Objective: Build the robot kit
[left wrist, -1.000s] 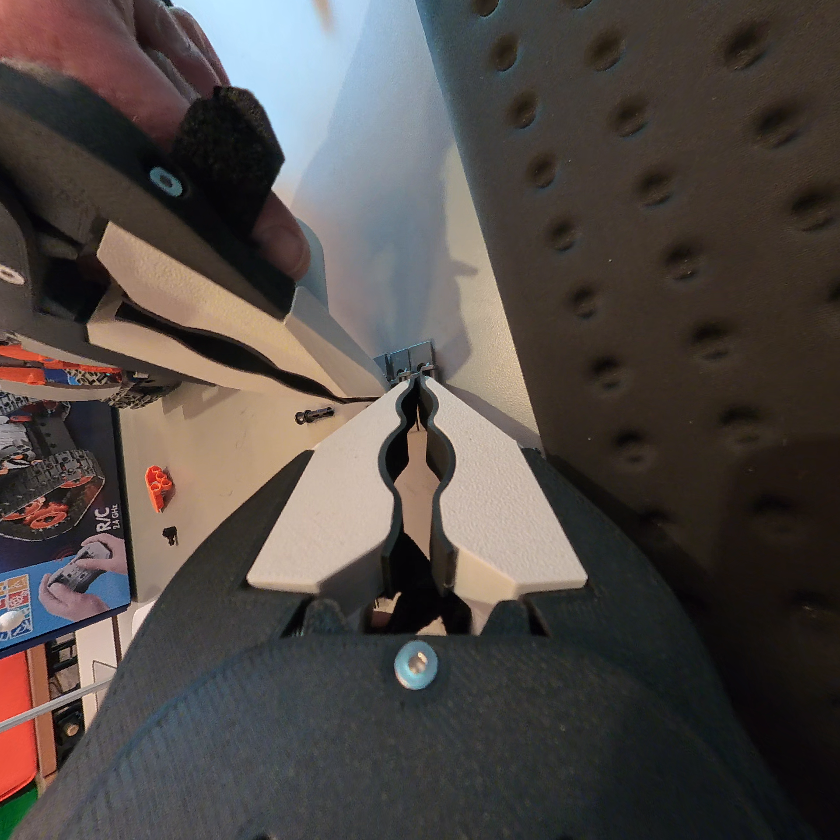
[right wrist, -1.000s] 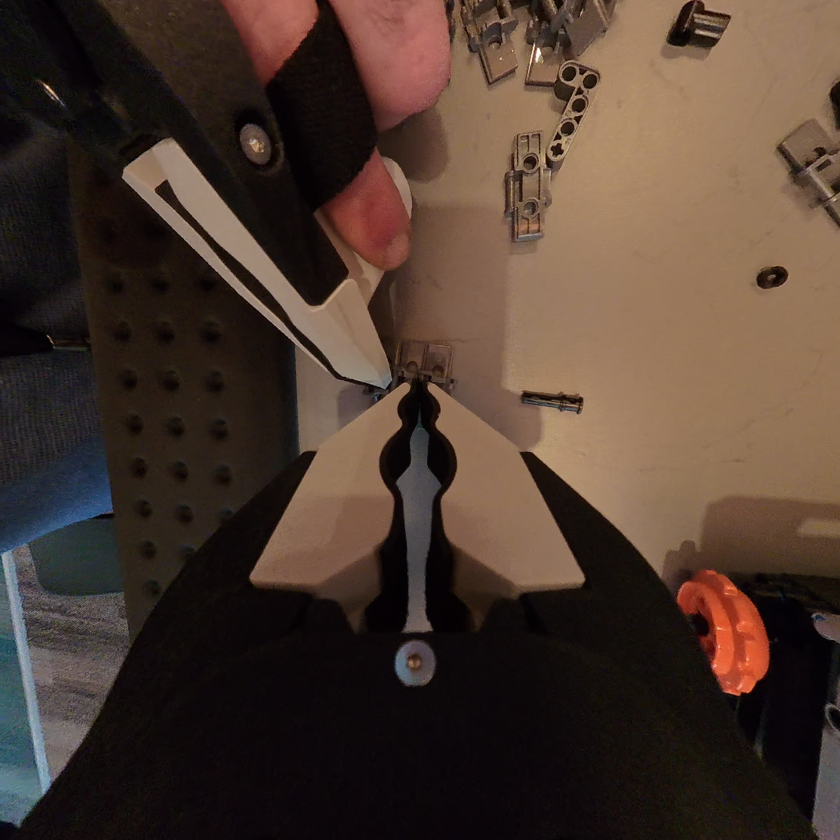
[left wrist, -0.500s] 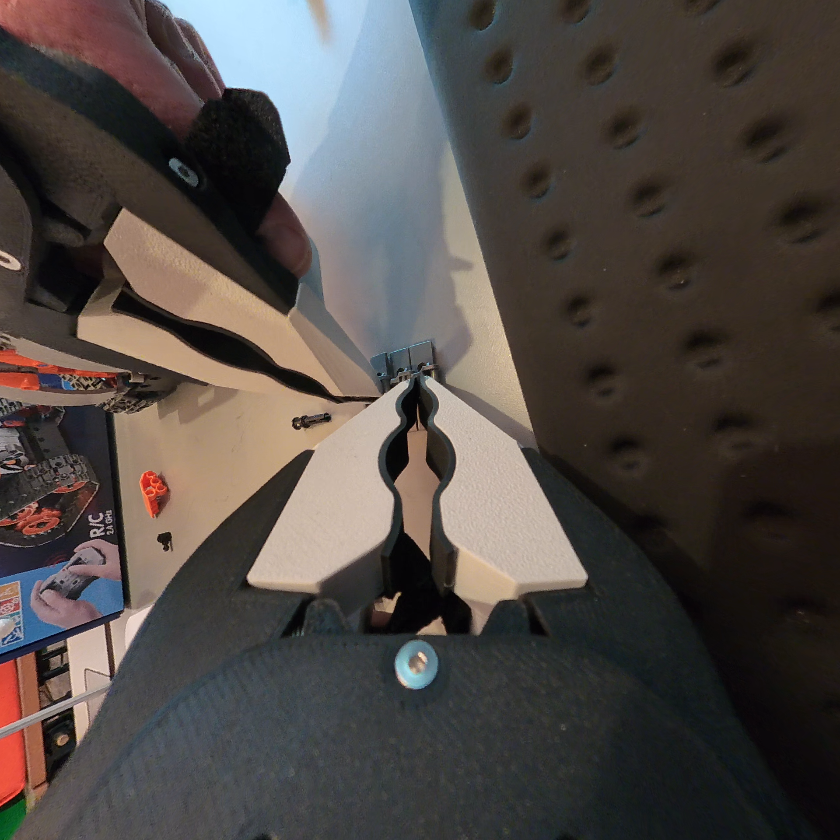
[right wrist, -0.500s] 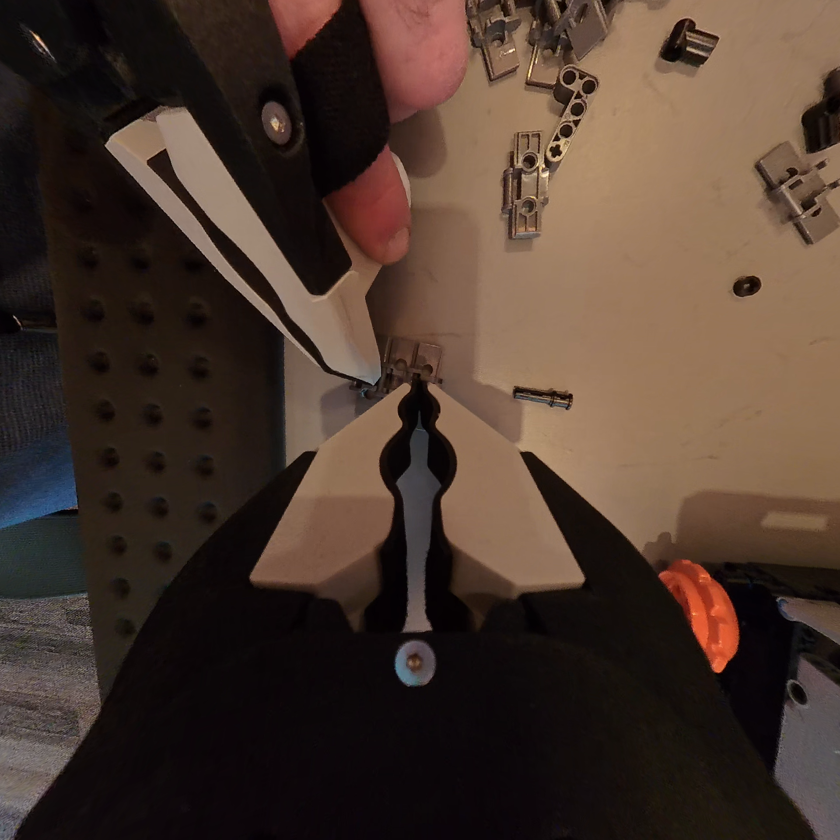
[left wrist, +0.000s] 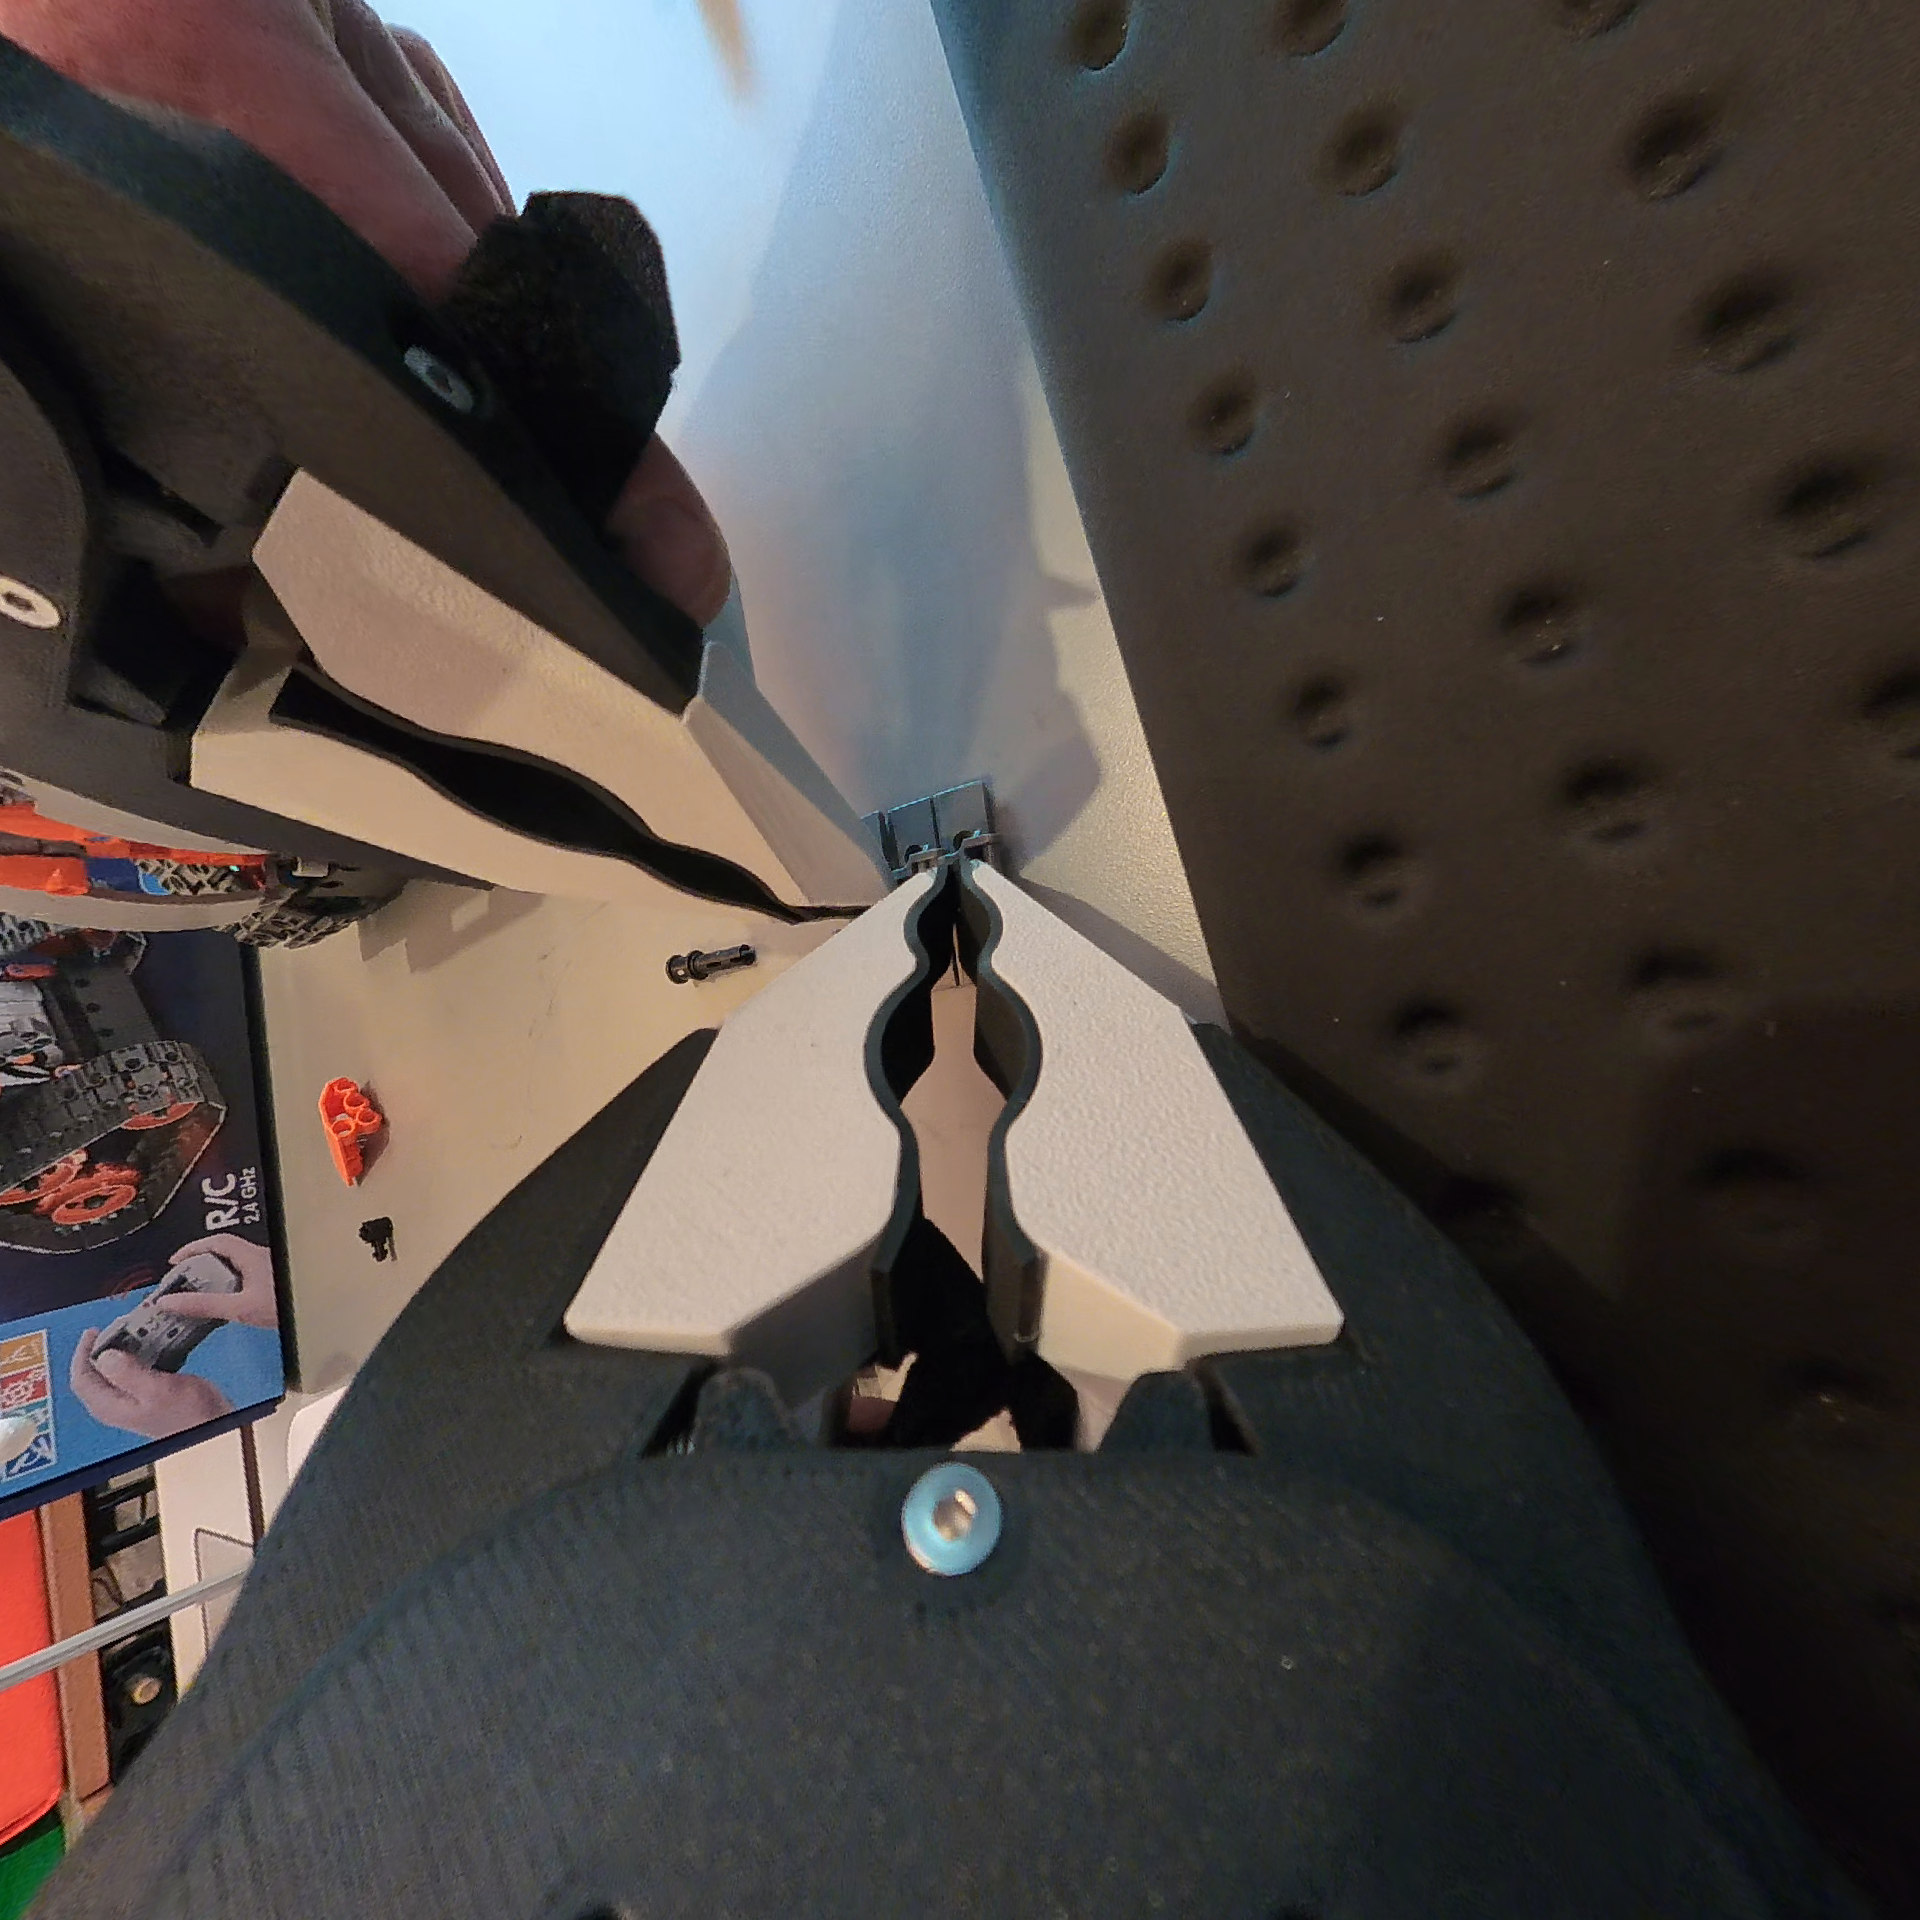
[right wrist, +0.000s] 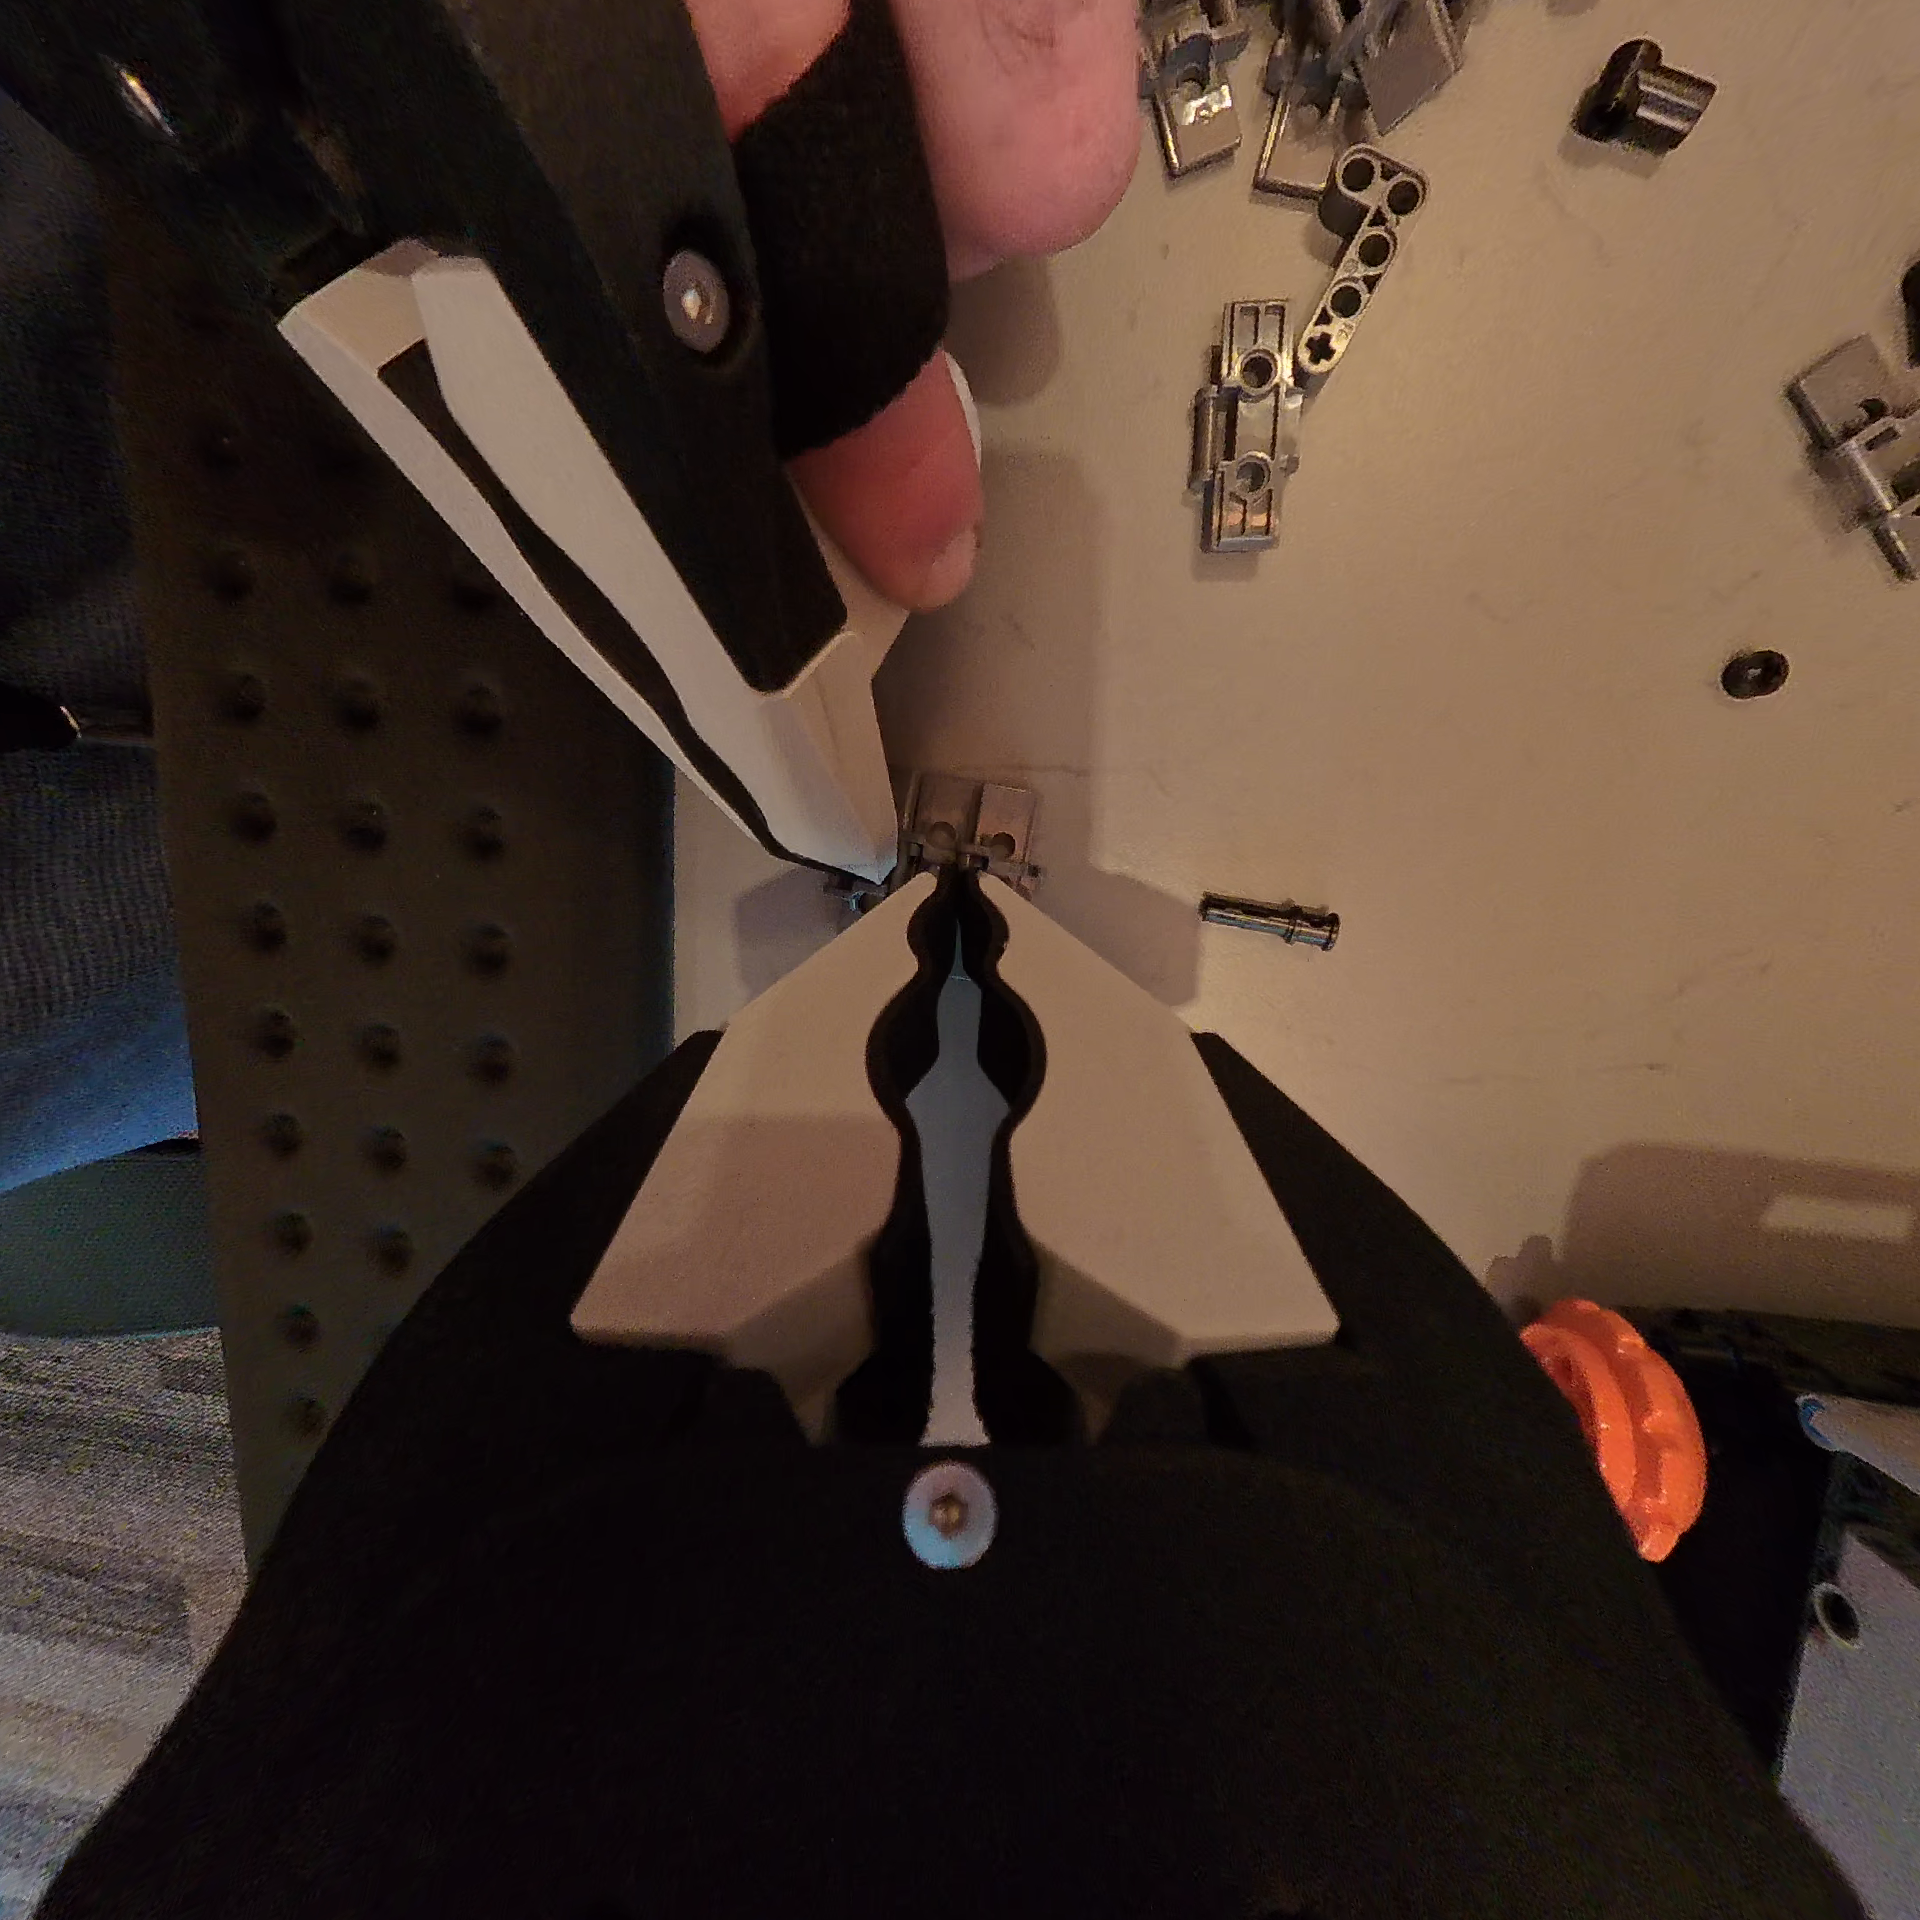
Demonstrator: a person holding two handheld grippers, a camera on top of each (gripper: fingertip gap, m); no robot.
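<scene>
Both claws meet at the same spot here. The left claw (left wrist: 954, 871) has its tips pinched together on the near edge of the little grey links (left wrist: 935, 821), which are held just above the desk (right wrist: 1455, 779) by its edge. The right claw (right wrist: 956, 878) is clamped tight on the same links from its own side, tips nearly touching the other claw's. A black pin (right wrist: 1270, 923) lies just beside them, and loose grey parts (right wrist: 1252, 436) sit further back. An orange wheel (right wrist: 1621, 1434) is off to the side, and a dotted dark panel (left wrist: 1507, 520) stands close by.
</scene>
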